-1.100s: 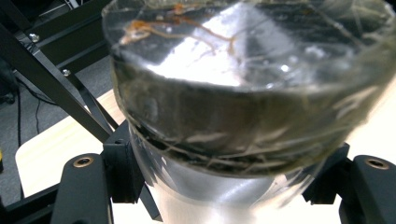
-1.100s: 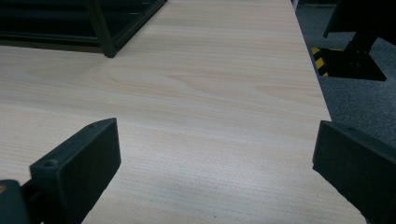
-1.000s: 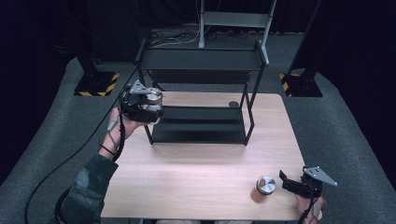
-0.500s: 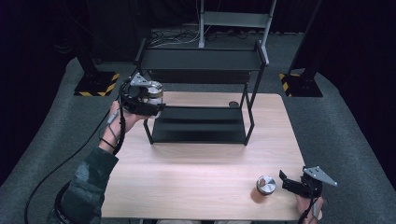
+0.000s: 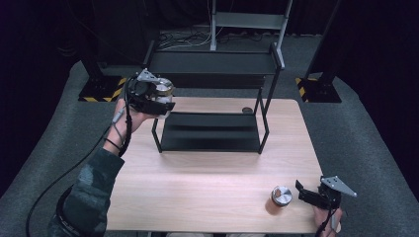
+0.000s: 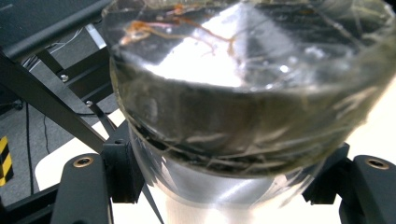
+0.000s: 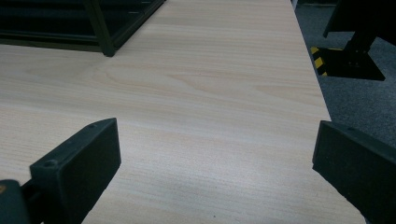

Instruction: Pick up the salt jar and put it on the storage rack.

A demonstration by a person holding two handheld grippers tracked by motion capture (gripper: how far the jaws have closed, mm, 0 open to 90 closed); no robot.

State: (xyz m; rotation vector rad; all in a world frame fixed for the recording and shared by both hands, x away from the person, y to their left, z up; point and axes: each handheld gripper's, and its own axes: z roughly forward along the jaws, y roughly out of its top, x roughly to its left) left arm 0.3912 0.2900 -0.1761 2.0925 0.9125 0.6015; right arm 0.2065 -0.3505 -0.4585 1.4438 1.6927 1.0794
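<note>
ok, left gripper (image 5: 157,97) jaws clamped on a clear glass jar (image 6: 243,93), held in the air at the black rack's (image 5: 212,129) left end. right gripper (image 5: 316,193) jaws wide apart over bare table (image 7: 196,93), just beside a metal-lidded jar (image 5: 280,197) near the front edge.
</note>
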